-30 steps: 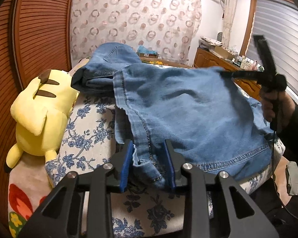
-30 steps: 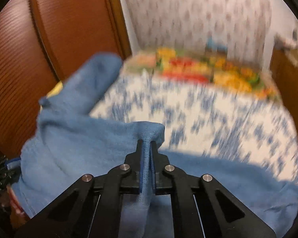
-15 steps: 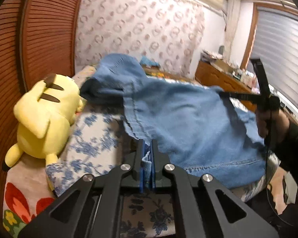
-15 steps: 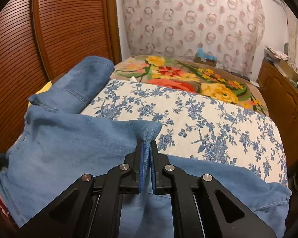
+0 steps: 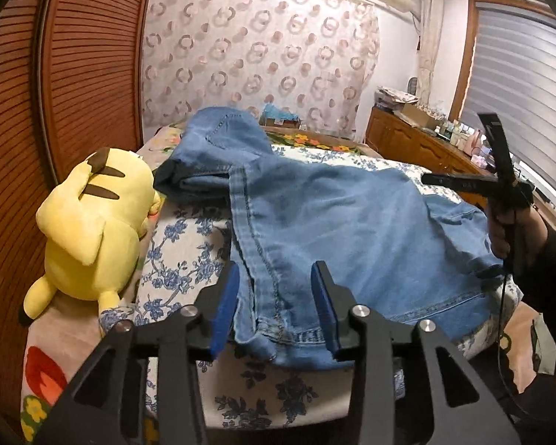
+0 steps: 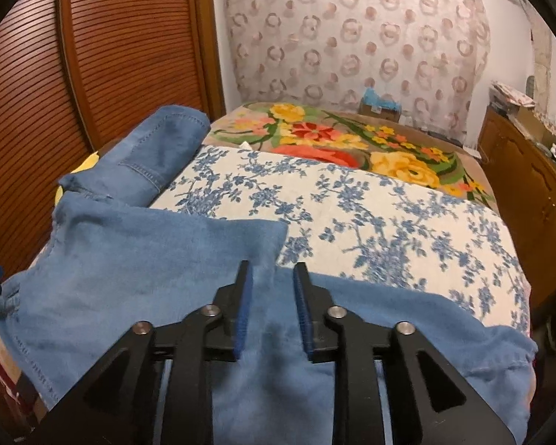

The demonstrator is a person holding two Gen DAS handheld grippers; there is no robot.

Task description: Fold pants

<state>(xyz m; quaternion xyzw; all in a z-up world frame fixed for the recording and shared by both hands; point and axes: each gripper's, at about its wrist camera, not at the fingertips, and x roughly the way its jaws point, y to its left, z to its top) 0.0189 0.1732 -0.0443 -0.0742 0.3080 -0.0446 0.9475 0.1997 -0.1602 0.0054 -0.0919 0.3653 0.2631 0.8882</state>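
Observation:
Blue denim pants lie folded over on the blue-flowered bed cover, one leg bunched at the far left. My left gripper is open, its blue pads on either side of the pants' near hem corner, not pinching it. My right gripper is open above the denim, just behind a folded corner. The right gripper also shows in the left wrist view, held in a hand at the right.
A yellow plush toy lies at the bed's left edge beside a wooden slatted door. A floral blanket covers the far bed. A wooden dresser stands on the right.
Both grippers were shut on denim half a second ago and have now opened, letting the pants go onto the bed. The folded cloth has settled flat.

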